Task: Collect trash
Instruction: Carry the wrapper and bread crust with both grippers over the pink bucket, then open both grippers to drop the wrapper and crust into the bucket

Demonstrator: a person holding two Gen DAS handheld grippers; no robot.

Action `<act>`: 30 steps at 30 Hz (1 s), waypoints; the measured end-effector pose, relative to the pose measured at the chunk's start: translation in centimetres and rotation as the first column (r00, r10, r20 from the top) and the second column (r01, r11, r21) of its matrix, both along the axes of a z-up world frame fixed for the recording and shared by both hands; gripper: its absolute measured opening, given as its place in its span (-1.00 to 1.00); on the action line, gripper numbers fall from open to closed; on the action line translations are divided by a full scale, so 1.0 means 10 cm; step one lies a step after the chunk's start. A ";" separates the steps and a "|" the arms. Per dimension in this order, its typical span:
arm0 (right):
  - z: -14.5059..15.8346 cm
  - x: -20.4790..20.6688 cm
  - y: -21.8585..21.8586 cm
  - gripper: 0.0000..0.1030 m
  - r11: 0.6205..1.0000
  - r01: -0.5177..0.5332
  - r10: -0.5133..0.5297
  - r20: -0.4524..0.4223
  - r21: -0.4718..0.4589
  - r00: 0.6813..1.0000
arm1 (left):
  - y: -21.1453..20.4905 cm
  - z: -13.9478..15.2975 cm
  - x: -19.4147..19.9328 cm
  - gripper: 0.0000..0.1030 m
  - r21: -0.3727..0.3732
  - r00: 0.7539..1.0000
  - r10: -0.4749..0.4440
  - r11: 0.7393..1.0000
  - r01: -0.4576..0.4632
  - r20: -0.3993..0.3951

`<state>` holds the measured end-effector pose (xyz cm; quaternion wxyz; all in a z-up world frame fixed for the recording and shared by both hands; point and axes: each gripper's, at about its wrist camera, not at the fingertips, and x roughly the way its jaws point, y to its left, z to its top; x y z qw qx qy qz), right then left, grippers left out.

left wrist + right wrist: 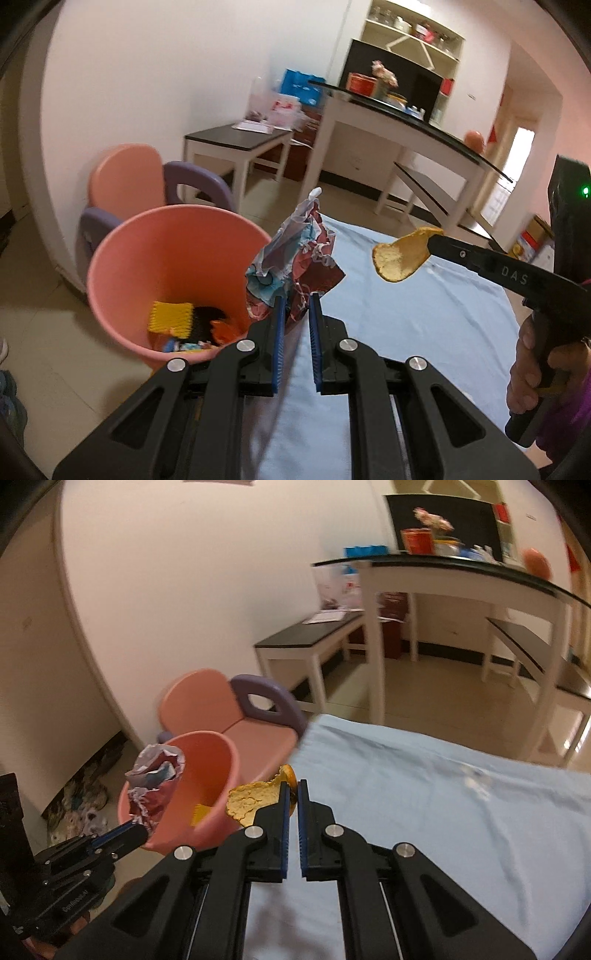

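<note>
My left gripper [296,295] is shut on a crumpled red, white and blue wrapper [295,254] and holds it in the air beside the rim of the pink trash bin [122,258]. The bin holds several scraps, one yellow. My right gripper [293,783] is shut on a yellow-orange fruit peel [251,799] above the table's left edge, next to the bin [207,771]. The left wrist view shows the peel [399,258] at the right gripper's tip [430,240]. The right wrist view shows the wrapper [155,779] in the left gripper [142,825].
A light blue cloth [406,332] covers the table in front of me. A pink and purple child's chair [236,716] stands behind the bin. White benches with dark tops [310,638] and a cluttered counter [443,561] stand farther back on the tiled floor.
</note>
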<state>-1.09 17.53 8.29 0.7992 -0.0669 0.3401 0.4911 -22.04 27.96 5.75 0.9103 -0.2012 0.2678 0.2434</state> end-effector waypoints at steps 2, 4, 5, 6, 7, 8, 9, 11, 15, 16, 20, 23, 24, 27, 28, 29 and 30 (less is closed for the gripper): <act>0.02 -0.09 0.17 -0.93 1.000 -0.030 0.030 0.000 -0.002 1.000 | 0.08 0.00 -0.05 -0.76 0.001 1.000 0.028 1.000 -0.028 -0.002; 0.04 -0.16 0.35 -0.93 0.998 -0.058 0.058 -0.005 -0.003 0.998 | 0.18 0.00 -0.11 -0.76 -0.005 0.998 0.060 0.998 -0.060 -0.001; 0.05 -0.21 0.45 -0.93 0.997 -0.074 0.074 -0.003 -0.005 0.997 | 0.24 0.00 -0.15 -0.76 -0.010 0.997 0.080 0.997 -0.080 0.001; 0.05 -0.25 0.51 -0.93 0.996 -0.084 0.084 0.002 -0.007 0.996 | 0.28 -0.01 -0.17 -0.76 -0.012 0.996 0.090 0.996 -0.090 0.002; 0.05 -0.30 0.61 -0.93 0.995 -0.100 0.101 0.010 -0.013 0.995 | 0.33 -0.01 -0.21 -0.76 -0.012 0.994 0.105 0.994 -0.105 0.001; 0.04 -0.34 0.69 -0.93 0.993 -0.114 0.114 0.016 -0.019 0.993 | 0.37 -0.02 -0.23 -0.76 -0.009 0.993 0.118 0.993 -0.119 -0.005; 0.03 -0.37 0.74 -0.93 0.992 -0.122 0.123 0.019 -0.025 0.992 | 0.41 -0.03 -0.25 -0.76 -0.007 0.992 0.129 0.992 -0.129 -0.012; -0.02 -0.45 0.90 -0.93 0.989 -0.142 0.143 0.019 -0.041 0.990 | 0.48 -0.06 -0.28 -0.76 -0.008 0.989 0.149 0.989 -0.149 -0.025; -0.15 -0.52 1.11 -0.93 0.985 -0.159 0.160 0.006 -0.072 0.987 | 0.64 -0.16 -0.34 -0.76 -0.034 0.981 0.188 0.981 -0.190 -0.048; -0.18 -0.51 1.17 -0.93 0.984 -0.161 0.161 0.002 -0.080 0.987 | 0.67 -0.18 -0.35 -0.76 -0.039 0.979 0.195 0.980 -0.198 -0.054; -0.29 -0.50 1.33 -0.93 0.981 -0.159 0.160 -0.007 -0.107 0.987 | 0.77 -0.24 -0.32 -0.76 -0.049 0.975 0.212 0.975 -0.215 -0.067; -0.38 -0.48 1.40 -0.93 0.980 -0.155 0.154 -0.017 -0.127 0.988 | 0.85 -0.28 -0.29 -0.76 -0.059 0.973 0.219 0.973 -0.224 -0.072; -0.40 -0.48 1.42 -0.92 0.979 -0.155 0.154 -0.019 -0.132 0.988 | 0.87 -0.29 -0.29 -0.76 -0.063 0.973 0.219 0.973 -0.224 -0.073; -0.48 -0.47 1.47 -0.92 0.977 -0.153 0.151 -0.022 -0.147 0.988 | 0.89 -0.34 -0.28 -0.76 -0.069 0.974 0.211 0.974 -0.216 -0.078; -0.50 -0.46 1.49 -0.92 0.977 -0.152 0.150 -0.025 -0.151 0.988 | 0.89 -0.34 -0.28 -0.76 -0.063 0.974 0.214 0.974 -0.220 -0.079; -0.52 -0.45 1.50 -0.92 0.977 -0.151 0.149 -0.029 -0.151 0.988 | 0.89 -0.35 -0.29 -0.75 -0.060 0.973 0.217 0.973 -0.222 -0.079; -0.53 -0.45 1.50 -0.91 0.977 -0.149 0.146 -0.033 -0.150 0.989 | 0.90 -0.36 -0.28 -0.75 -0.065 0.974 0.214 0.973 -0.219 -0.079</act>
